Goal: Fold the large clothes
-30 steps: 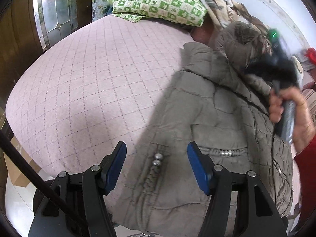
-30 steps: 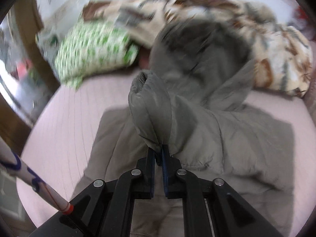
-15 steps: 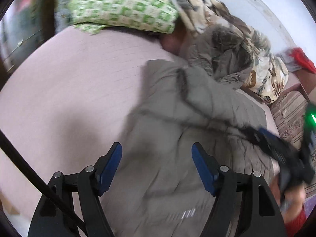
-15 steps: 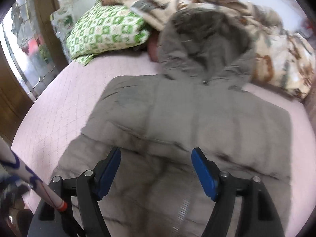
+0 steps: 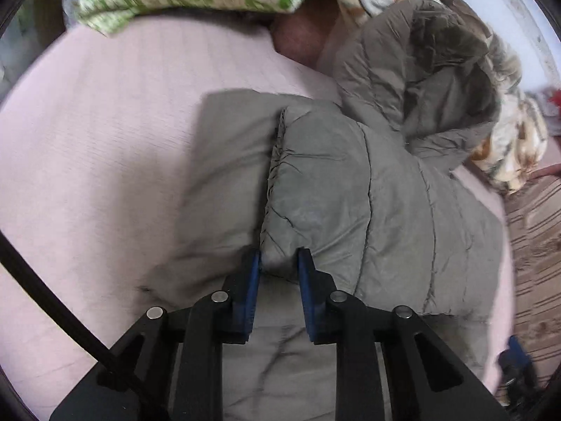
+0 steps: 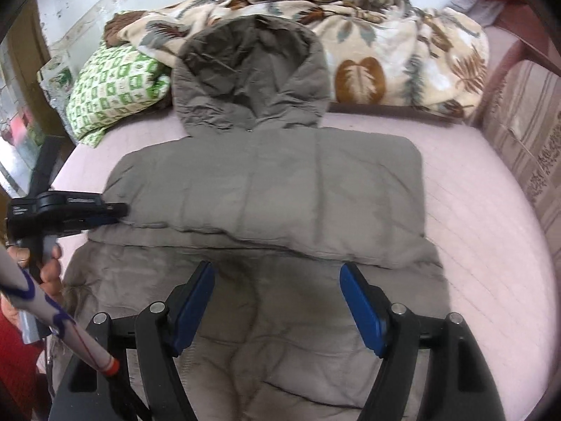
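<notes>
A grey-brown padded hooded coat [image 5: 385,210] lies back-up on the pink bed, hood [image 6: 252,70] towards the pillows and its sides folded in. My left gripper [image 5: 278,263] is closing on the thick folded edge on the coat's left side, and the blue pads pinch the fabric. In the right wrist view the same gripper [image 6: 115,210] reaches the coat [image 6: 273,182] from the left, held by a hand [image 6: 49,266]. My right gripper [image 6: 277,280] stands wide open over the coat's lower half, with nothing between its fingers.
The pink quilted bed [image 5: 105,140] has bare room left of the coat. A green checked pillow [image 6: 112,87] and a leaf-print blanket [image 6: 385,35] lie at the head. A striped bed side [image 6: 526,122] runs along the right. A white stick [image 6: 52,315] crosses the lower left.
My left gripper slid across the coat to its folded left edge and shut on it. My right gripper let go of the fold it pinched, opened wide and drew back.
</notes>
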A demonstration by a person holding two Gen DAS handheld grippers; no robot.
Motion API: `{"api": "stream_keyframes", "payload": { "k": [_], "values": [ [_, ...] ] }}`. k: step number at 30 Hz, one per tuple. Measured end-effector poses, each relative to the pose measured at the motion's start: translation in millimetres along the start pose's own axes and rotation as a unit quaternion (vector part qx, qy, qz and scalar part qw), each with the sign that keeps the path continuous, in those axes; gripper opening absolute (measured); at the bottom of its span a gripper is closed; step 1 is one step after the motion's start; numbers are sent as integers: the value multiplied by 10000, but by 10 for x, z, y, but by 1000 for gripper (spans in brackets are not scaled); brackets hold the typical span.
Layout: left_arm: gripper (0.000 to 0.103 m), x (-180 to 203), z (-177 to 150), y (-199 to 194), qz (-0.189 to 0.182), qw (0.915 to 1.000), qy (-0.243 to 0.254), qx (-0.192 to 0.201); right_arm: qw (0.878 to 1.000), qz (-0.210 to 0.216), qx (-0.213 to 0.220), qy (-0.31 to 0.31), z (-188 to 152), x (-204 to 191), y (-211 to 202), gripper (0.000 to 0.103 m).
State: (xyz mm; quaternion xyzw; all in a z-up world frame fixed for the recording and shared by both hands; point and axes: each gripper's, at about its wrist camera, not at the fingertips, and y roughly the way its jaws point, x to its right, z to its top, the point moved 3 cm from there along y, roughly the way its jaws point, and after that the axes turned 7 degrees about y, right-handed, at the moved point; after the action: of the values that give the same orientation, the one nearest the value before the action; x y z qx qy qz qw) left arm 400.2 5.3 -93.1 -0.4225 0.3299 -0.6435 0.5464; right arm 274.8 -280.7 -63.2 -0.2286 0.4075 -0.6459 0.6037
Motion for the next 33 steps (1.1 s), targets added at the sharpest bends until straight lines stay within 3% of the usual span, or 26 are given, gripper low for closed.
{"api": "stream_keyframes", "payload": {
  "k": [4, 6, 8, 13, 16, 25, 29, 33],
  "values": [
    [27, 19, -216, -325, 93, 9988, 380, 307, 10000, -8, 7, 98, 89, 43, -13, 78],
    [54, -54, -418, -529, -83, 9977, 461, 484, 9999, 54, 37, 111, 173, -35, -22, 78],
    [64, -174, -631, -680, -120, 9967, 355, 723, 9998, 100, 74, 124, 297, -143, -29, 78],
    [64, -470, -860, -810, 74, 9919, 323, 1226, 9984, 292, 286, 400, 933, -497, 67, 79],
    [64, -665, -886, -844, 207, 9886, 318, 1456, 9957, 361, 399, 757, 1471, -725, 246, 84],
    [64, -1115, -697, -663, -173, 9940, -166, 1068, 9774, 136, 873, 1918, 2969, -1125, 944, 88],
    [64, -1151, -688, -582, -214, 9952, -220, 930, 9662, 56, 958, 2391, 3319, -1141, 1284, 91],
    [64, -1133, -678, -502, -310, 9962, -228, 777, 9547, 107, 617, 2909, 3388, -1021, 1672, 90]
  ]
}}
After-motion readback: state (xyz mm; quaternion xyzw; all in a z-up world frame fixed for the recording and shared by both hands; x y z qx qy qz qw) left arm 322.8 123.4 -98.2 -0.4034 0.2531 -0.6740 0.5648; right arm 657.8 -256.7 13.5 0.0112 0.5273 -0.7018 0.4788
